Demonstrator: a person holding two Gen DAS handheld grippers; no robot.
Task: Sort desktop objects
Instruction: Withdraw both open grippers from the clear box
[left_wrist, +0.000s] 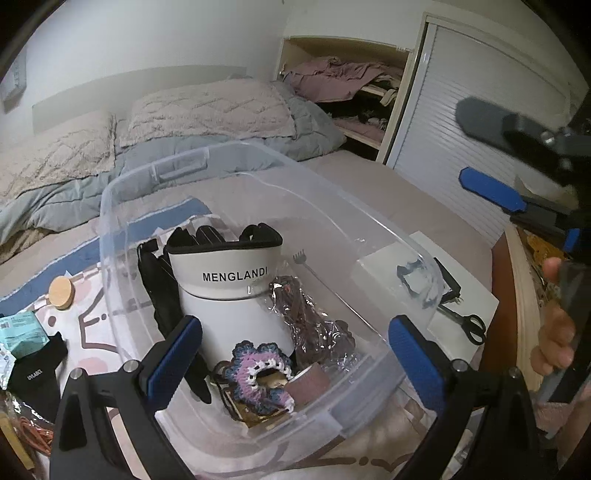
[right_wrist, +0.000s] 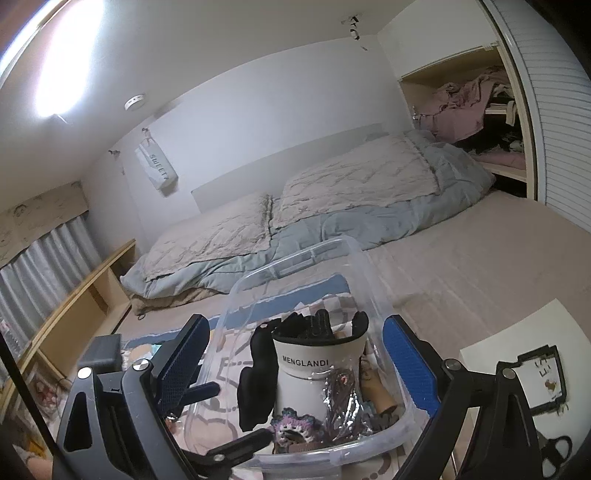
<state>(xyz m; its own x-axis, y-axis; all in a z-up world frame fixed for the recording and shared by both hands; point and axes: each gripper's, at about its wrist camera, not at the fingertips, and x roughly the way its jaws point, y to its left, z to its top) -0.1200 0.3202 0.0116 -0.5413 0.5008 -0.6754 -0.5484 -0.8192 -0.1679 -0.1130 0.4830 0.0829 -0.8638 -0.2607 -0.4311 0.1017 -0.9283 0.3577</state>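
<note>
From the left wrist: left tool (left_wrist: 293, 360) at bottom centre, two blue pads spread wide, gripping nothing, poised over the near rim of one clear plastic bin (left_wrist: 122, 206). Held in the bin at frame centre: one white container (left_wrist: 225, 291) lettered MENGLANDI, one black glove (left_wrist: 162, 295) draped beside and behind it, one crocheted purple-and-blue scrunchie (left_wrist: 258, 373) at the near end, one pinkish tape roll (left_wrist: 308, 382) touching the scrunchie, one crinkled foil packet (left_wrist: 314, 325). Left of the bin on a patterned mat (left_wrist: 92, 314): one round wooden lid (left_wrist: 62, 292), one teal packet (left_wrist: 22, 332), one black pouch (left_wrist: 37, 369). Right of the bin, on a white board (left_wrist: 476, 306): one pair of black scissors (left_wrist: 471, 326). At right edge, right tool (left_wrist: 460, 146) raised, fingers parted, empty, with one hand (left_wrist: 554, 332) below it.

From the right wrist: right tool (right_wrist: 295, 365) at bottom, two blue pads wide apart, nothing between them but the bin (right_wrist: 295, 258) beyond. Same white container (right_wrist: 310, 376), glove (right_wrist: 258, 376) and scrunchie (right_wrist: 291, 430) inside, lower centre. Behind, upper half of frame: one bed (right_wrist: 461, 258) with two quilted pillows (right_wrist: 351, 184).
</note>
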